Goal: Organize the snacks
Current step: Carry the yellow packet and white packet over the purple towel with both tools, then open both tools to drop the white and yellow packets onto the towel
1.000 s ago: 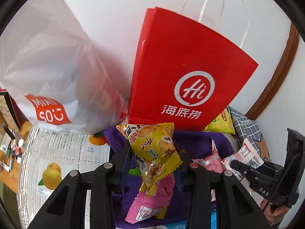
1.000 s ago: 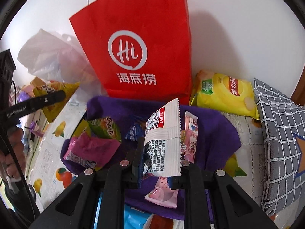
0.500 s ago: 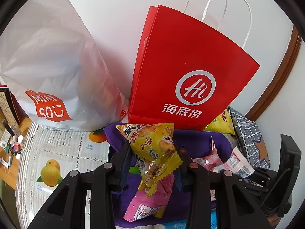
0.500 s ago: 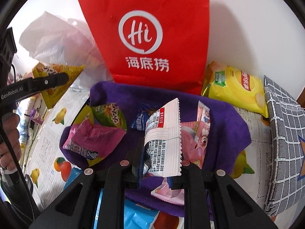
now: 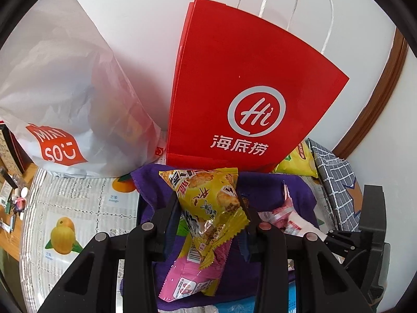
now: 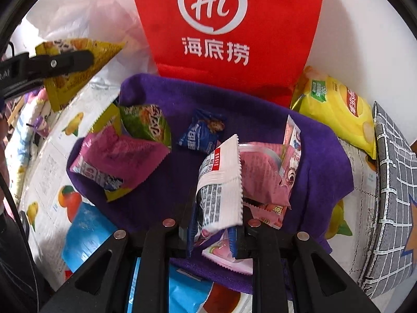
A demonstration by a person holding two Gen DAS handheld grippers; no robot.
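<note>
My left gripper (image 5: 208, 216) is shut on a yellow snack packet (image 5: 206, 198) and holds it above the purple cloth (image 5: 263, 185), facing the red paper bag (image 5: 247, 91). The packet also shows in the right wrist view (image 6: 78, 62), at the left. My right gripper (image 6: 215, 224) is shut on a white snack packet (image 6: 221, 187) low over the purple cloth (image 6: 320, 156). On the cloth lie a magenta packet (image 6: 117, 159), a green packet (image 6: 146, 125), a small blue packet (image 6: 203, 134) and pink packets (image 6: 268, 177).
A white Miniso plastic bag (image 5: 60, 91) stands left of the red bag against the wall. A yellow chips bag (image 6: 338, 109) and a grey checked cushion (image 6: 393, 182) lie to the right. A blue packet (image 6: 86, 234) lies on the fruit-print tablecloth (image 5: 78, 208).
My right gripper has moved forward and lower over the cloth with the white packet. My left gripper has shifted slightly, still holding the yellow packet up.
</note>
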